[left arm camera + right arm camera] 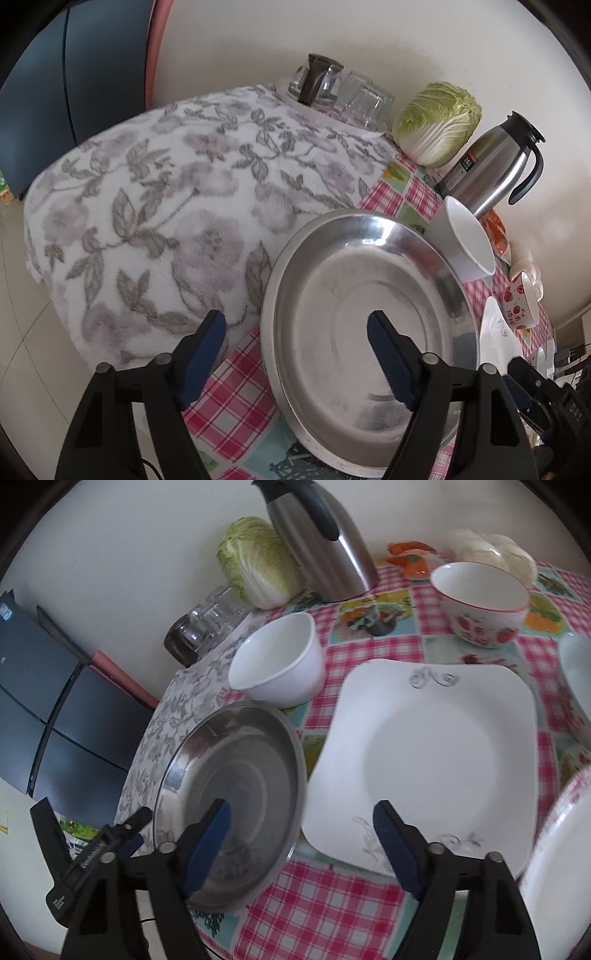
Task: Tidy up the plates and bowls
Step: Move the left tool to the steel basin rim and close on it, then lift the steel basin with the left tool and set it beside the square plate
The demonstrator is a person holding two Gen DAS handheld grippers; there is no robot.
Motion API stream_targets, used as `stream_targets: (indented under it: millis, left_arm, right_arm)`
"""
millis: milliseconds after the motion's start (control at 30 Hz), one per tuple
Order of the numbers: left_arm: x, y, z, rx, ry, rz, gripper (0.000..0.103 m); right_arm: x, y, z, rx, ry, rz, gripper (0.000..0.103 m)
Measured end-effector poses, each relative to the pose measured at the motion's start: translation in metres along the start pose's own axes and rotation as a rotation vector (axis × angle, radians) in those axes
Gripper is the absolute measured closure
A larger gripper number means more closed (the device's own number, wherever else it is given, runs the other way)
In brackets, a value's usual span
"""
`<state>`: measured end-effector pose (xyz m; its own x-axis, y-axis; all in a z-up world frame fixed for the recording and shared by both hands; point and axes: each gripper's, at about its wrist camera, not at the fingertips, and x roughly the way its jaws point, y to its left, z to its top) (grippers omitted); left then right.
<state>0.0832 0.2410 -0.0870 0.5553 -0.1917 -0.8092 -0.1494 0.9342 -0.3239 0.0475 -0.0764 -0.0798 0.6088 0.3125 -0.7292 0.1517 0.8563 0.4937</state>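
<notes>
Left hand-held gripper point(295, 362) hangs over the near edge of the desk point(236, 402), fingers spread wide and holding nothing, one blue pad above the checked cloth and the other above the steel plate point(369, 332). That round steel plate sits flat on the pink checked covering, its far rim right up against a flowered towel point(166, 206) that drapes over the left part of the desk. Just past the plate's right rim stands a plain white bowl point(461, 240), and behind that a steel thermos jug point(495, 162) with a black handle. A head of napa cabbage point(436, 122) leans at the wall, and upturned glasses point(354, 96) rest on a tray at the back.

Over on the right wrist view, the right hand-held gripper point(301, 834) is also spread open and empty, one finger above the steel plate point(236, 775), the other over the near edge of a square white plate point(436, 753) with grey scroll decoration. The two plates lie side by side, rims just about meeting. The white bowl point(280, 661) stands behind them, near the steel plate's far rim. Further back is a strawberry-patterned bowl point(484, 602), well apart from the white one. The left hand-held gripper point(110, 842) shows at the lower left, beside the steel plate. Another white plate rim point(554, 867) pokes in at the right edge.
</notes>
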Motion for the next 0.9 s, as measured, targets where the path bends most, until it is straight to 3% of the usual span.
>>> stream_targets:
  millis: [100, 200, 267, 433, 900]
  left_arm:
    - [0.009, 0.003, 0.000, 0.003, 0.020, -0.009, 0.034]
    - [0.017, 0.005, -0.001, 0.009, 0.039, -0.015, 0.051]
    - [0.021, 0.004, -0.001, 0.017, 0.049, -0.013, 0.065]
    - [0.025, 0.007, -0.002, 0.028, 0.043, 0.042, 0.089]
    - [0.021, 0.033, 0.001, -0.036, 0.018, 0.065, 0.089]
  right_arm:
    - [0.011, 0.003, 0.004, -0.005, 0.018, 0.012, 0.053]
    - [0.022, 0.002, 0.007, 0.005, 0.031, 0.004, 0.061]
    - [0.026, 0.002, 0.008, 0.010, 0.032, -0.001, 0.064]
    - [0.033, 0.004, 0.012, 0.004, 0.034, -0.008, 0.068]
    - [0.047, 0.029, 0.008, -0.095, 0.059, -0.013, 0.069]
